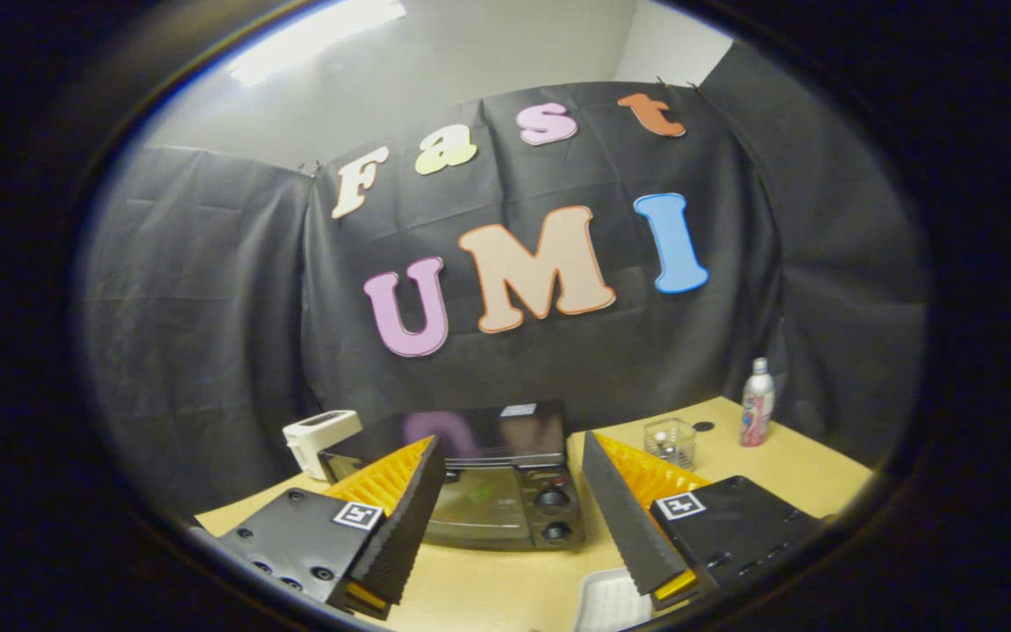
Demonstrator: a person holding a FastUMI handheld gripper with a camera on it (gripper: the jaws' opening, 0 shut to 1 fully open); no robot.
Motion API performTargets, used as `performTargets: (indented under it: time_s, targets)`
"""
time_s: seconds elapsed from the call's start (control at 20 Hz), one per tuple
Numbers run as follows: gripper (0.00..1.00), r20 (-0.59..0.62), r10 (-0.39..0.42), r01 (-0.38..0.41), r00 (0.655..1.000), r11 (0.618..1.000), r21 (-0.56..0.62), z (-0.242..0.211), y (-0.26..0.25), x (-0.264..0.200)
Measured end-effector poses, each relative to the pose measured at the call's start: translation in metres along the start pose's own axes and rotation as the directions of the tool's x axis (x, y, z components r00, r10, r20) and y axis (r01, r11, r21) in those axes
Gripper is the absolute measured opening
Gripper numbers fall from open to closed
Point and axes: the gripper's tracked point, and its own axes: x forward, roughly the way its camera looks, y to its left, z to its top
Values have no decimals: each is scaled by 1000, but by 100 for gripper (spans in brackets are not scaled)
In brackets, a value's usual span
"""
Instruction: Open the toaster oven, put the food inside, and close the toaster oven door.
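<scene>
A black toaster oven (488, 478) stands on the wooden table (786, 465) just ahead of my fingers, its glass door shut and two round knobs (551, 513) on its right side. My gripper (512, 518) is open, fingers spread wide either side of the oven front, holding nothing. A white plate or tray (609, 602) peeks out low down beside the right finger; what lies on it is hidden.
A small white appliance (319, 437) sits left of the oven near the cloth wall. A clear glass cup (670, 441) stands right of the oven, and a pink-and-white bottle (756, 404) stands further right at the back.
</scene>
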Motion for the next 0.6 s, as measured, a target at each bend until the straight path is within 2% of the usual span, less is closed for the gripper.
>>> performTargets:
  time_s: [0.1,0.2,0.6]
  targets:
    - [97,-8,-51,50,999,997,-58,3,-20,-6]
    - [97,-29,-68,65,997,995,-77,3,-26,-12]
    - [97,-39,-111,107,993,991,-82,13,-49,-20]
